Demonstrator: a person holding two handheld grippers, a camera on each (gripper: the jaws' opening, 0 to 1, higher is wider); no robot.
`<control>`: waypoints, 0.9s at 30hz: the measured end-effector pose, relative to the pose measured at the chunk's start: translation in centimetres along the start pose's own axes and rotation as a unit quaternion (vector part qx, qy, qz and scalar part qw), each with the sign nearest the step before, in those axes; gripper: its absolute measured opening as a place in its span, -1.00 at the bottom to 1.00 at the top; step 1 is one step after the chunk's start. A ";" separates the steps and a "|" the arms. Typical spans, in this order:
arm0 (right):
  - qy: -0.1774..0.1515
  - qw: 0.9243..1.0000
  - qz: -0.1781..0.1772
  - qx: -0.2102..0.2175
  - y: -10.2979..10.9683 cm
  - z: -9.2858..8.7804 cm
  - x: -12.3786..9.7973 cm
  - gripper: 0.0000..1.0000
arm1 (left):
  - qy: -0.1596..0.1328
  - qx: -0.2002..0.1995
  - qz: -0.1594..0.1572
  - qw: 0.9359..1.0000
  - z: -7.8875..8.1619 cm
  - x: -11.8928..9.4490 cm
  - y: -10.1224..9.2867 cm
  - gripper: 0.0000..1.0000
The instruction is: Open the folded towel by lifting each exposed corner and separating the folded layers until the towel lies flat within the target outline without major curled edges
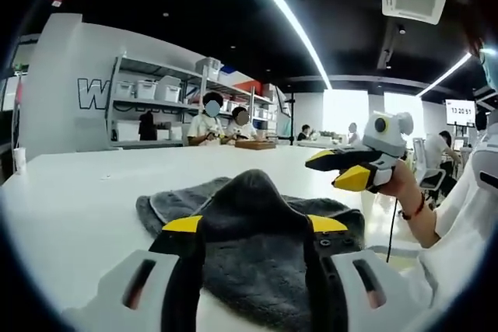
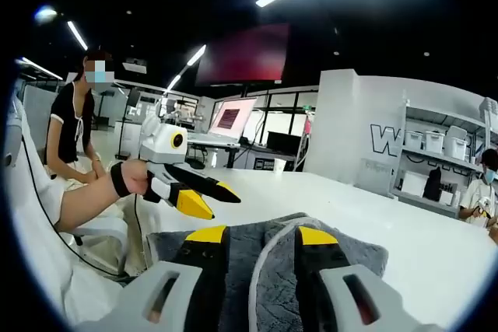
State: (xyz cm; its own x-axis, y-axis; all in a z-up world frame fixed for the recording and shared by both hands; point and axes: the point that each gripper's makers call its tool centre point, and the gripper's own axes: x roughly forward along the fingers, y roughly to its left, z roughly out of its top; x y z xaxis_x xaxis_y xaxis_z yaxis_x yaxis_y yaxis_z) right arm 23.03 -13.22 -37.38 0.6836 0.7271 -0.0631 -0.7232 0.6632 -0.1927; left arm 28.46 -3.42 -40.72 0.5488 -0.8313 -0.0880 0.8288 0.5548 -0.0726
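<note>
Between the yellow-tipped jaws of the left claw (image 1: 255, 225), in the left gripper view, a raised peak of the grey towel (image 1: 257, 246) stands up; the jaws flank it with gaps showing at the tips, and whether they pinch the cloth lower down cannot be told. Beyond that fold the towel spreads out over the white worktop (image 1: 78, 192), its far edge lying flat and doubled. To the right, above the towel's right side, the right claw (image 1: 342, 169) hangs in the air in a person's hand (image 1: 401, 184), its jaws set apart with nothing between them.

From the right gripper view, the right claw (image 2: 261, 235) has its jaws spread over the towel (image 2: 350, 266), and a pale hemmed edge curves up between them without being squeezed. To the left, the left claw (image 2: 208, 197) is held by a hand (image 2: 136, 176) wearing a black strap, just above the towel's near-left corner. Farther off stand shelves (image 1: 163, 106) with bins, seated people, and a monitor (image 2: 232, 118).
</note>
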 end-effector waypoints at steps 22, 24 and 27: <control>0.024 1.000 -0.003 -0.004 0.2 -1.0 1.0 -0.47 | 0.010 -0.017 0.001 1.000 -0.3 1.2 1.4 0.01; 0.017 1.000 0.003 0.000 0.4 -0.9 1.1 -0.48 | 0.007 -0.019 0.001 1.000 -0.2 1.2 1.4 0.01; 0.024 1.000 0.000 -0.003 0.2 -1.2 1.3 -0.48 | 0.006 -0.021 0.002 1.000 -0.2 1.3 1.5 0.02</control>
State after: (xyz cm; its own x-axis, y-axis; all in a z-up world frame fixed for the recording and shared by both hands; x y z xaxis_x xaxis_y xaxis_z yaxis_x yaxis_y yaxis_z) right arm 23.83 -12.36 -38.67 0.6876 0.7175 -0.1110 -0.7227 0.6619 -0.1990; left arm 30.37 -3.68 -41.10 0.5504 -0.8289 -0.1000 0.8213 0.5591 -0.1140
